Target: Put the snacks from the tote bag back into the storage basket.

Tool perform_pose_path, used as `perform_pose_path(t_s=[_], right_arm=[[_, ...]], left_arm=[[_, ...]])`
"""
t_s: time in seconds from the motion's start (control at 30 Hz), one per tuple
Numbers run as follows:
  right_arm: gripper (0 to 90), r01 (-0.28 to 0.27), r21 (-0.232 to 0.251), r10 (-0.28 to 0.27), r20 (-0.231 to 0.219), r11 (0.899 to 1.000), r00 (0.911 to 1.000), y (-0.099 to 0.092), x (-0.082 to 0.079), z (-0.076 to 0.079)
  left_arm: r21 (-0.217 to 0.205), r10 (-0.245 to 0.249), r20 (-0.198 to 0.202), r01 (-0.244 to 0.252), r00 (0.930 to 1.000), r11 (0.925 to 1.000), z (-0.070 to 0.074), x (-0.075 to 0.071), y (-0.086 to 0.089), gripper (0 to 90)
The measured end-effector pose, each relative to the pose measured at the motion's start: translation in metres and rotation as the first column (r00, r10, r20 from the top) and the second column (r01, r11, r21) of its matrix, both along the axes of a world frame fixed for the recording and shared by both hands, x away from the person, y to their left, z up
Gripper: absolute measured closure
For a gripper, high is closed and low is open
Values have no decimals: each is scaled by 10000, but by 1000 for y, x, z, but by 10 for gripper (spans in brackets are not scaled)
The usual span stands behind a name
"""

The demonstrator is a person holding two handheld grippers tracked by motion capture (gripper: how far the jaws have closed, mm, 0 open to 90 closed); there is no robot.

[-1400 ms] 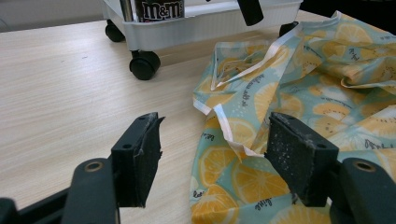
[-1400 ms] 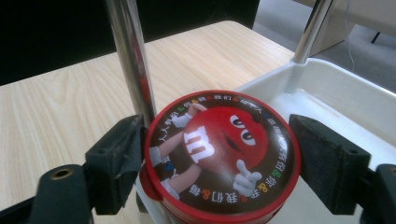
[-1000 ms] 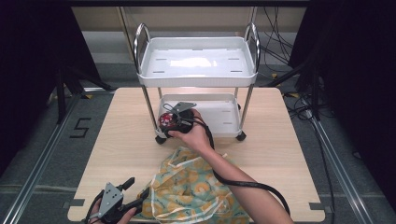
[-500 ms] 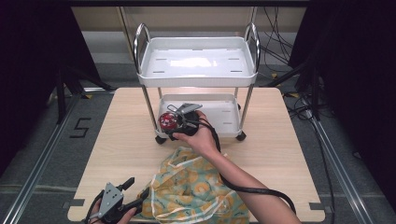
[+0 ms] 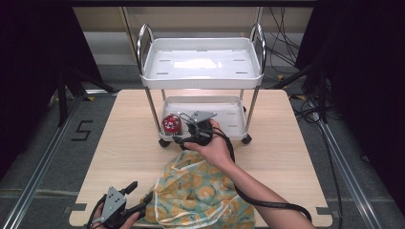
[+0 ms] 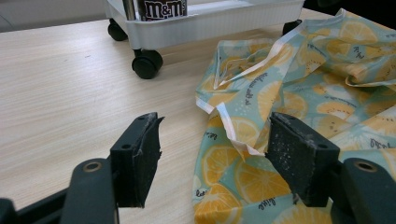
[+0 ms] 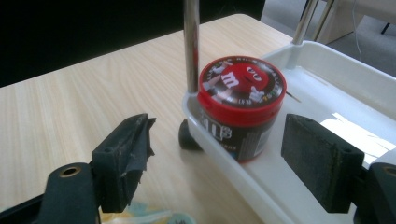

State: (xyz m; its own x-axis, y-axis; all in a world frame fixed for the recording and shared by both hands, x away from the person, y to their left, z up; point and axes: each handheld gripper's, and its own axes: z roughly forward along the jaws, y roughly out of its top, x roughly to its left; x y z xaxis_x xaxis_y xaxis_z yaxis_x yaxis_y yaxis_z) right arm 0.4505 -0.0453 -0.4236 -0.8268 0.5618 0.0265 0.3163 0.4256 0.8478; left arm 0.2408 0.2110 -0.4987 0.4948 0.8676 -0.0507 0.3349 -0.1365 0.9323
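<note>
A red-lidded M&M's jar (image 5: 171, 124) (image 7: 240, 105) stands upright in the front left corner of the white cart's lower tray (image 5: 229, 117) (image 7: 322, 154). My right gripper (image 5: 180, 129) (image 7: 219, 140) is open just in front of the jar, one jaw on each side and neither touching it. A lemon-print cloth (image 5: 196, 195) (image 6: 289, 79) lies crumpled on the table in front of the cart. My left gripper (image 5: 139, 193) (image 6: 212, 140) is open low at the cloth's left edge, with its right jaw over the fabric. The jar (image 6: 162, 8) appears at the top of the left gripper view.
The two-tier white cart (image 5: 203, 81) stands on small black wheels (image 6: 147, 63) at the back middle of the wooden table (image 5: 129, 143). A chrome post (image 7: 191, 46) rises right beside the jar. Bare table lies left and right of the cart.
My right hand and gripper have drawn back from the jar, toward the person and slightly right. The jar stays in the lower tray. The left gripper has barely moved.
</note>
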Motion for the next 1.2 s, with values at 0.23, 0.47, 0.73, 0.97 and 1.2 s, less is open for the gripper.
perform_pose_path(t_s=[0.23,0.47,0.73,0.97,1.2], right_arm=[[249,-186,28,186,45,9998,9998,-10,-15,1],[252,-374,-24,375,373,9993,9986,-21,-27,3],[252,-289,31,288,338,9996,9990,-39,-39,2],[252,-161,174,156,310,9997,9994,-56,-47,-4],[250,-299,235,294,206,9993,9994,-67,-56,-10]], left_arm=[[-8,23,-8,-23,10000,10000,0,0,0,339],[-95,48,-62,-48,10000,9999,0,0,1,339],[-122,73,-44,-73,10000,9999,-1,1,1,338],[-162,139,-45,-140,9999,9998,-1,1,1,338],[-158,151,-57,-152,9999,9998,-1,1,1,338]])
